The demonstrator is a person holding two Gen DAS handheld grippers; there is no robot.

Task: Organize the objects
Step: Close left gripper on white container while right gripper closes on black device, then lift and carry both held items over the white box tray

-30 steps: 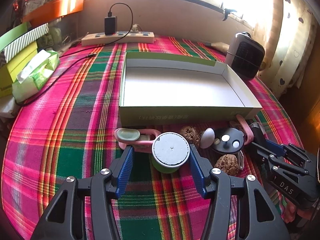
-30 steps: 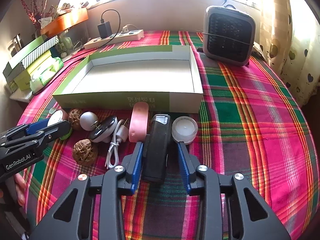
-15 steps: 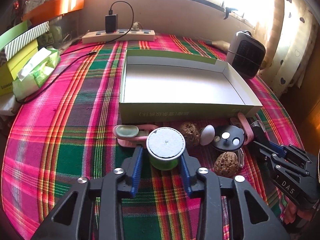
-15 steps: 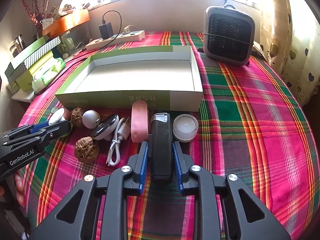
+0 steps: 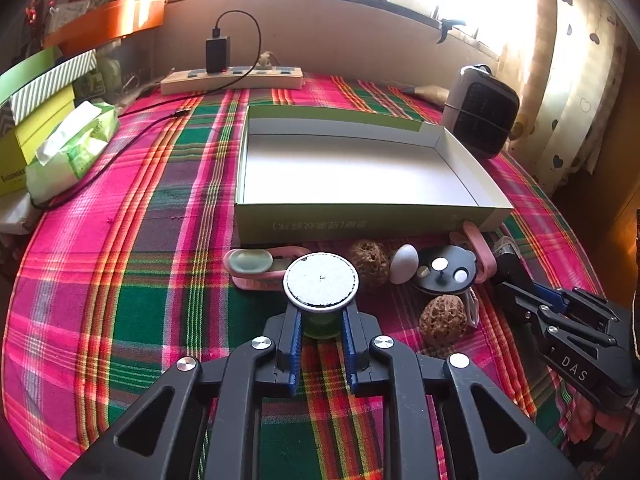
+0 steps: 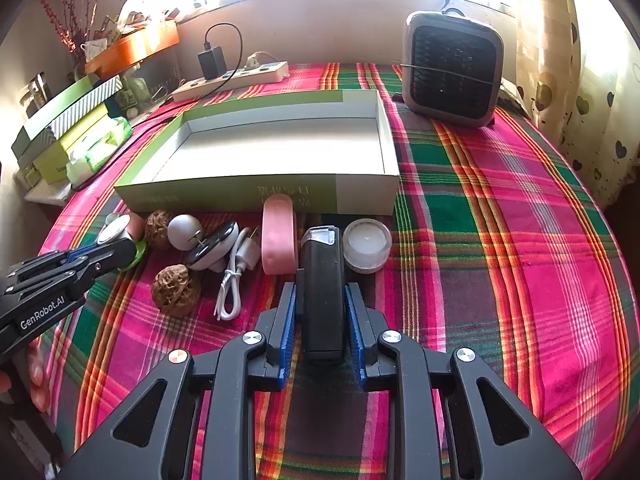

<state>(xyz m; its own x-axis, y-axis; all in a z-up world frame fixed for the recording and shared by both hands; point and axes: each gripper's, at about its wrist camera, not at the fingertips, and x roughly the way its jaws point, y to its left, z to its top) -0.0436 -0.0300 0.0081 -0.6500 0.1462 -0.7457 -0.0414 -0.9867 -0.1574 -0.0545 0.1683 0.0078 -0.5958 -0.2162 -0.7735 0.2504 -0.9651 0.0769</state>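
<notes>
My left gripper (image 5: 320,320) is shut on a green jar with a round silver lid (image 5: 321,284), close in front of the open green-and-white box (image 5: 360,222). My right gripper (image 6: 320,308) is shut on a long black device (image 6: 321,280) that lies on the plaid cloth. Between them, in front of the box, lie two walnuts (image 6: 176,289), a grey ball (image 6: 184,231), a black disc (image 5: 444,270), a white cable (image 6: 232,276), a pink case (image 6: 279,234) and a small white candle (image 6: 367,243).
A grey mini fan (image 6: 452,68) stands at the back right. A power strip with a black charger (image 5: 232,78) lies at the back. Green boxes and a tissue pack (image 5: 72,148) are stacked at the left edge. A curtain hangs at the right.
Both grippers have closed: the left one onto the silver-lidded jar, the right one onto the black device. The other objects have not moved.
</notes>
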